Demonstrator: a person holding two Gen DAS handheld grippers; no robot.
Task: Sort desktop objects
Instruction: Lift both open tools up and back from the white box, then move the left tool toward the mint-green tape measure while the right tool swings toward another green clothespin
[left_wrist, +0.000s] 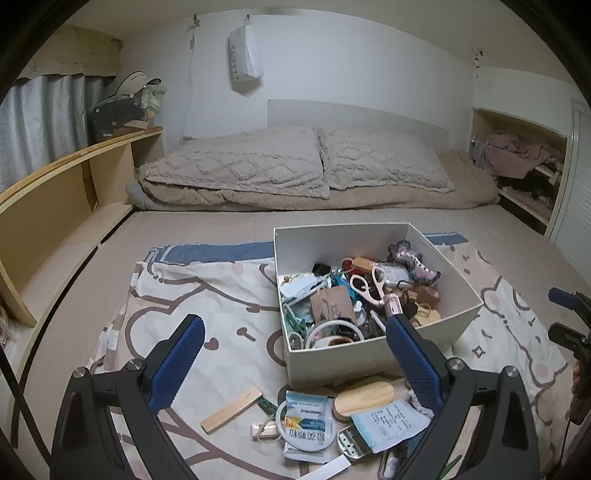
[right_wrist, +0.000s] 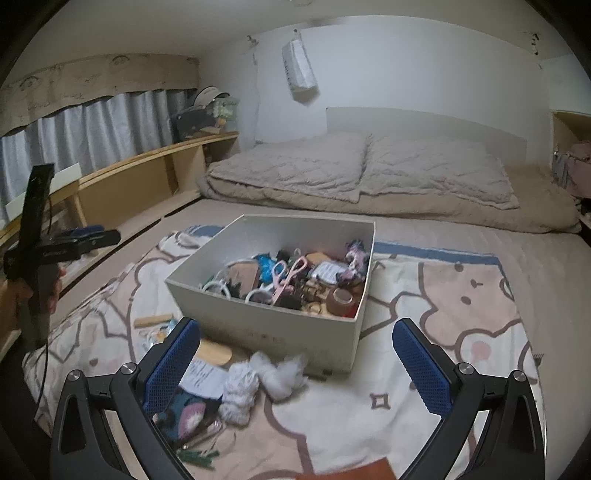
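Hovering level, left hand-held gripper spread wide (empty), right hand-held gripper likewise, facing box

A bed fills the frame, with two pillows on a folded blanket at the top. A patterned sheet covers the lower half, carrying an open white box at centre and small loose items scattered just below it.
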